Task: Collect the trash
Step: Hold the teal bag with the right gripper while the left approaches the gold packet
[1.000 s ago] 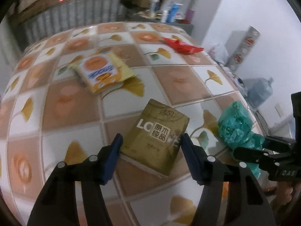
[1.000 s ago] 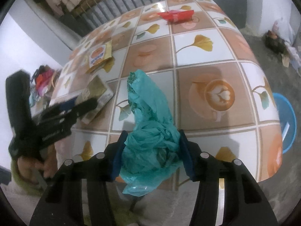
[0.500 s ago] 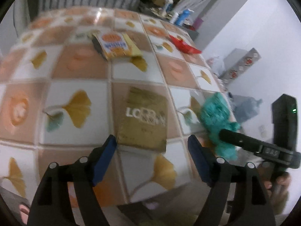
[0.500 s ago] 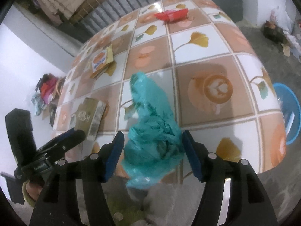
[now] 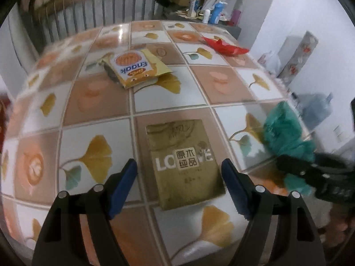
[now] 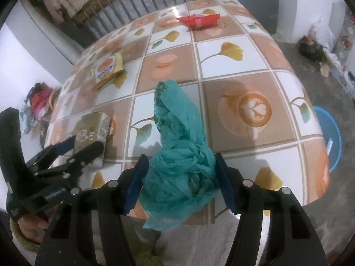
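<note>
Compared to a second ago, our left tongs (image 5: 178, 190) gape wider, with the gold tissue pack (image 5: 184, 159) lying flat between the blue pads on the tabletop (image 5: 95, 104), untouched on both sides. Half a second back the view was tilted; now it's squared up again. Right tongs (image 6: 178, 182) are closing around the crumpled teal bag (image 6: 180, 155) at the near edge, and the pads look right against it, though we can't tell how firmly. The bag's lower end hangs off the edge. Far off sit the yellow snack wrapper (image 5: 135, 67) and red wrapper (image 5: 224, 45), a bit blurry. Our hand (image 6: 33, 228) is mostly hidden behind the left tongs.
</note>
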Demonstrator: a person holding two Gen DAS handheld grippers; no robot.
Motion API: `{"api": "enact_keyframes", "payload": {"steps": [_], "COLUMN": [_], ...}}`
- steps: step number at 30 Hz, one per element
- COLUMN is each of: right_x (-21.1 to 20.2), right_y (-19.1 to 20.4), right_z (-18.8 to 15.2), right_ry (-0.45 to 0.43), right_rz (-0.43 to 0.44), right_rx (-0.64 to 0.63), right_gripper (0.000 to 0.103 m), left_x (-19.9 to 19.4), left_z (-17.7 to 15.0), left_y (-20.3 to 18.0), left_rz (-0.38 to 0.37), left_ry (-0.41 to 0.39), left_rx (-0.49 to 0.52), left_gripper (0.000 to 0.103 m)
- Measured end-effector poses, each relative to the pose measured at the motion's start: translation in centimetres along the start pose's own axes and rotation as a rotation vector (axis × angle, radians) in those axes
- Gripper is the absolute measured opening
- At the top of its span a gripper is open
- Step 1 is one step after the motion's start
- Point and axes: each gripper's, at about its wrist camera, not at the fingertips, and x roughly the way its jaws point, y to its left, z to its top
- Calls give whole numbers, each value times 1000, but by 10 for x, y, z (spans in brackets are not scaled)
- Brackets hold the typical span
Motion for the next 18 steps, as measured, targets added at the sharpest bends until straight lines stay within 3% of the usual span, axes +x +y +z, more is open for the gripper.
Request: {"api": "enact_keyframes", "payload": {"steps": [4, 10, 18], "right_x": [1, -1, -2], "right_y": [0, 0, -6], "right_z": [-1, -4, -1], "right_ry": [-9, -24, -23], "right_rz": [-17, -27, 11], "right_rx": [-8, -8, 34], "right_gripper": [54, 51, 49], "left_x": [3, 2, -2], "left_z": [-3, -2, -4], "left_y": [-6, -10, -10], "left_rz": [46, 46, 59], "left_ry": [-17, -23, -24], "left_rx": [37, 42, 43], "left_gripper": [75, 61, 58]}}
